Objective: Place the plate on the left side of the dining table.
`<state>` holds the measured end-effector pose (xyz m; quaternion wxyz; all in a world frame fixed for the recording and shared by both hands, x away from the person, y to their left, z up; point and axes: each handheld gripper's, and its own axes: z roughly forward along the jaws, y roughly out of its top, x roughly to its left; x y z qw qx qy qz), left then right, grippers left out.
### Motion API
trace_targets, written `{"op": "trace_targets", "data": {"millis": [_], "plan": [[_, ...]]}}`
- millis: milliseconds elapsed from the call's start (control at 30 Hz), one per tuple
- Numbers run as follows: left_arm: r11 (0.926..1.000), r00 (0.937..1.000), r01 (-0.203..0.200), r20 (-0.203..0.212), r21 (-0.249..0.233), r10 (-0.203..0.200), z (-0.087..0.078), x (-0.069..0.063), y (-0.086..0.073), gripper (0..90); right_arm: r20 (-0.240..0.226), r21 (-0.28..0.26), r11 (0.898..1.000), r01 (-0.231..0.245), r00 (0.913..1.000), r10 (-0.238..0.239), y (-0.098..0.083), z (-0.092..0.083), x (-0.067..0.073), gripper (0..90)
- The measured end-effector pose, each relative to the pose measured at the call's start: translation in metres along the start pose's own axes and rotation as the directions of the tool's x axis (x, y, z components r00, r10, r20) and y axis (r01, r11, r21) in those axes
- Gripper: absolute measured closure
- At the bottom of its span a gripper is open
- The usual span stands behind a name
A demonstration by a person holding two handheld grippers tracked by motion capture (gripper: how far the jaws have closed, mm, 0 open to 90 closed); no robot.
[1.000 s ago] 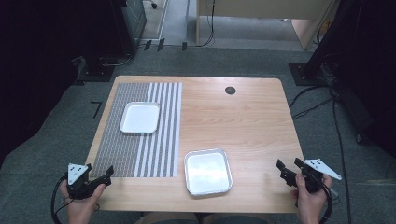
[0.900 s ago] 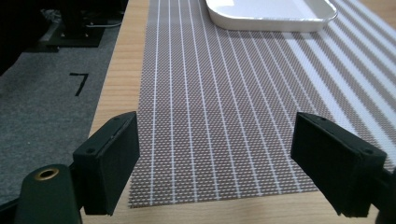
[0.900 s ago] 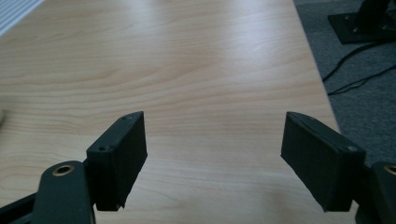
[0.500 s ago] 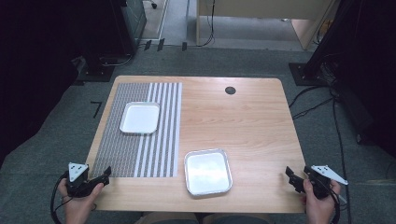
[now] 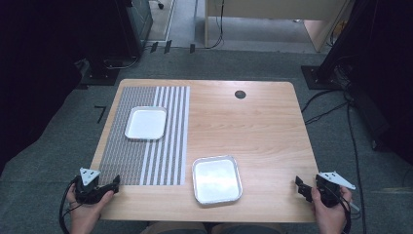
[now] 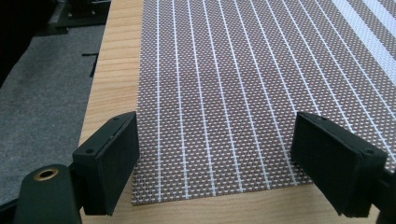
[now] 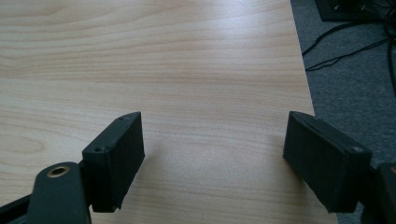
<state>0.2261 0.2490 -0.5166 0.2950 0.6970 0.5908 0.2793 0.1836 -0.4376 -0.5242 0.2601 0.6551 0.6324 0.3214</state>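
Looking at the table [image 5: 253, 131], nothing is started yet as far as I can judge: both grippers sit at the near edge, nothing picked up, nothing moved into place. All the work is left.

Biggest item on the wood is the woven placemat [image 5: 146, 136], striped grey/white, lying flat on the left half. On its far part sits a white tray [image 5: 145, 123], empty. Next down in size is the metal tray [image 5: 217, 179], also empty, on bare wood just right of the mat's near corner, close to the near edge, roughly between the two hands. Small dark grommet hole [image 5: 239, 94] at the far side, well apart from everything.

Left gripper [image 5: 115, 182] is at the near-left corner, pointing in over the mat's near edge; jaws spread wide, nothing between them, and in the left gripper view the pads hang over the mat's weave w/o clearly touching it.

Right gripper [image 5: 300, 187] is at the near-right corner, jaws likewise spread wide in the right gripper view, over bare wood near the table's right edge, holding nothing. Metal tray is the nearest thing to it, but still apart.
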Motion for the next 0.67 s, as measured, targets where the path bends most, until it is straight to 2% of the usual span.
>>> {"op": "trace_targets", "data": {"millis": [133, 300, 400, 667], "plan": [[1.0000, 1.0000, 0.008, 0.002, 0.000, -0.008, 0.0006, 0.0007, 0.0000, 15.5, 0.039, 0.018, 0.998, 0.053, 0.9978, -0.054, 0.0000, 0.0017, 0.0063, 20.5], [0.9999, 0.9999, 0.015, 0.000, -0.003, -0.015, 0.0009, 0.0009, -0.0007, 14.6, 0.035, 0.018, 0.998, 0.052, 0.9980, -0.053, 0.0001, 0.0018, 0.0060, 20.2], [0.9994, 0.9992, 0.034, 0.020, 0.007, -0.034, 0.0018, 0.0035, -0.0001, 14.7, 0.035, 0.018, 0.998, 0.052, 0.9980, -0.053, 0.0001, 0.0018, 0.0060, 20.1], [0.9993, 0.9992, 0.034, 0.021, 0.013, -0.034, 0.0016, 0.0036, 0.0005, 14.9, 0.049, 0.028, 0.999, 0.041, 0.9979, -0.042, 0.0007, 0.0030, 0.0053, 13.8]]}}
